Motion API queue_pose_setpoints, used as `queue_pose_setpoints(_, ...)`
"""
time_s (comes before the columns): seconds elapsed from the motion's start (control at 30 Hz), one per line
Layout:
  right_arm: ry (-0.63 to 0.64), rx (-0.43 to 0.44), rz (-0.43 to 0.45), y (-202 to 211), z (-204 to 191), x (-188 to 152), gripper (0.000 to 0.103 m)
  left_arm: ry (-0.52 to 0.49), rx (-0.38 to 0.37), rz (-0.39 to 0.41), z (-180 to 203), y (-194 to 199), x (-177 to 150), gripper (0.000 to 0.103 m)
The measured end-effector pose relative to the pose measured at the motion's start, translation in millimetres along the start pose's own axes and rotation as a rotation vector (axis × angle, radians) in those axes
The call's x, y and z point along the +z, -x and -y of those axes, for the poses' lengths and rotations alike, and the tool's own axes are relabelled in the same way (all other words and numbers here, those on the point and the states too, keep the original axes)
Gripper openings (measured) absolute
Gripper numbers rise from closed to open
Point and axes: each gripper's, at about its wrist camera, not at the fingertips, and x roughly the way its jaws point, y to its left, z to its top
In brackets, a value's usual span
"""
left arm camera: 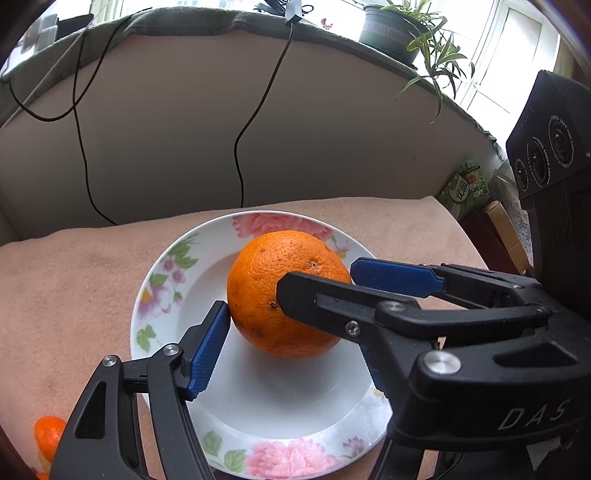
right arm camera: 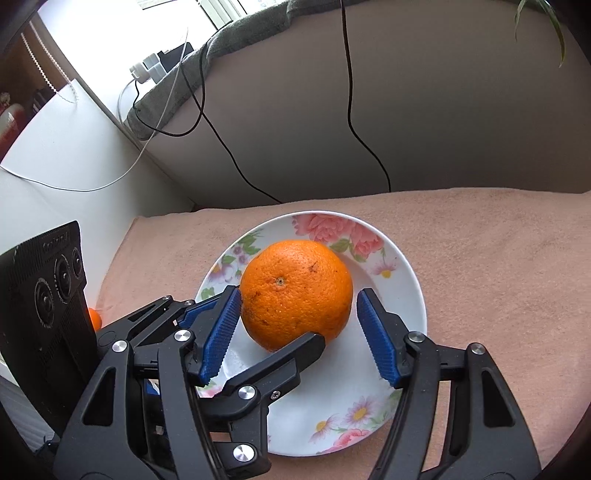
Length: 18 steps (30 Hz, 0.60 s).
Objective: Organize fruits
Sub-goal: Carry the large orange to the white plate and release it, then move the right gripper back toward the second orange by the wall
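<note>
I see soft daylight coming from the windows (left arm camera: 517, 48) far ahead of my grippers. The glass there is so bright it turns plain white. The orange (right arm camera: 295, 291) is sharp and clear, with a gentle shadow under it on the plate (right arm camera: 410, 295). Lines bend near the edges of both views, and the corners go dark and round.

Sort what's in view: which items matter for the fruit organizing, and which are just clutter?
Job in hand: orange; floral plate under it; small orange fruit off to the side; left gripper and right gripper, both around the orange.

Lying about: black cables; potted plant; green box; pink cloth.
</note>
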Motion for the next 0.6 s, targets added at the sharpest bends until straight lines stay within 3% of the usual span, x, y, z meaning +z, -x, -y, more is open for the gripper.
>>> queue_pose_setpoints(0.27, 0.014, -0.040, 0.059, 26, -7, -2, 0.068, -0.008, -0.005, 0.031, -2, 21, -10, 0.068)
queue_pose_setpoints(0.4, 0.030, -0.044, 0.082, 36, -13, -5, 0.075, 0.002, -0.005, 0.064, -12, 41, -19, 0.068)
queue_pose_setpoints(0.6, 0.068, 0.001, 0.106, 46, -31, -14, 0.075, -0.027, 0.063, 0.117, -21, 74, -36, 0.068)
